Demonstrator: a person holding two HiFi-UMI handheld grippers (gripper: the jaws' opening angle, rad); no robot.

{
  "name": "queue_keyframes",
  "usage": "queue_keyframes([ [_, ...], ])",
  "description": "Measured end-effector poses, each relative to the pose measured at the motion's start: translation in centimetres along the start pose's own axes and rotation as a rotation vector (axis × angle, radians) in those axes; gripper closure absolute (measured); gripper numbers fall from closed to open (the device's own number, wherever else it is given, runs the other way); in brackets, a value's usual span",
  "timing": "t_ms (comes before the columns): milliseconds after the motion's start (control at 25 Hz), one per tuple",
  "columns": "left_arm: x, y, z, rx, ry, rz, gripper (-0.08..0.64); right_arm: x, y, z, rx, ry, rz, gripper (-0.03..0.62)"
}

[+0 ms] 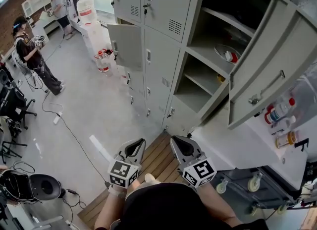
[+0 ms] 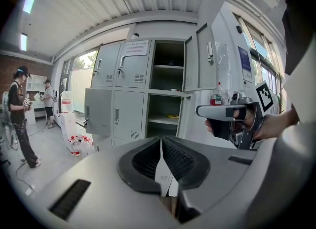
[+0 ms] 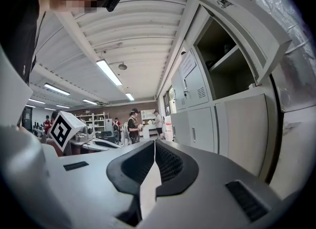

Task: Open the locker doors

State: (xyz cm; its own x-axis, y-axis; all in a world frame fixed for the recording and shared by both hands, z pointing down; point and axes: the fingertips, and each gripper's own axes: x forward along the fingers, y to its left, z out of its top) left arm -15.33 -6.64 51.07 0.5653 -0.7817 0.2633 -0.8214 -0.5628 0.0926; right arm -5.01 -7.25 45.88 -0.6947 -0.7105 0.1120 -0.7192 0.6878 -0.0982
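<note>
Left gripper (image 1: pixel 134 148): held low at the waist, ridged jaws pressed together, nothing pinched.
Right gripper (image 1: pixel 179 144): held just beside it, jaws likewise pressed together and empty.
Lockers (image 1: pixel 158 50): grey sheet metal, well apart from both grippers; three doors (image 1: pixel 267 65) are swung open.
Floor (image 1: pixel 84 105): pale and smooth; wooden slats (image 1: pixel 153 160) are laid underfoot.

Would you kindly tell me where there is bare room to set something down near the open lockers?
The lower open grey metal locker compartment has a bare floor, and its shelf holds only one small yellow item. In the upper compartment a metal bowl crowds the shelf. The white tabletop is bare near you; plastic bottles crowd its right edge.
</note>
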Motion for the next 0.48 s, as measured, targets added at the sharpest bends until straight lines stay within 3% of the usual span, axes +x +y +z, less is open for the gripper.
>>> queue_keyframes([
  [480, 0.0, 1.5, 0.0, 0.000, -0.007, -0.007, 0.531, 1.1, 0.0, -0.1, 0.021, -0.004, -0.019, 0.560],
])
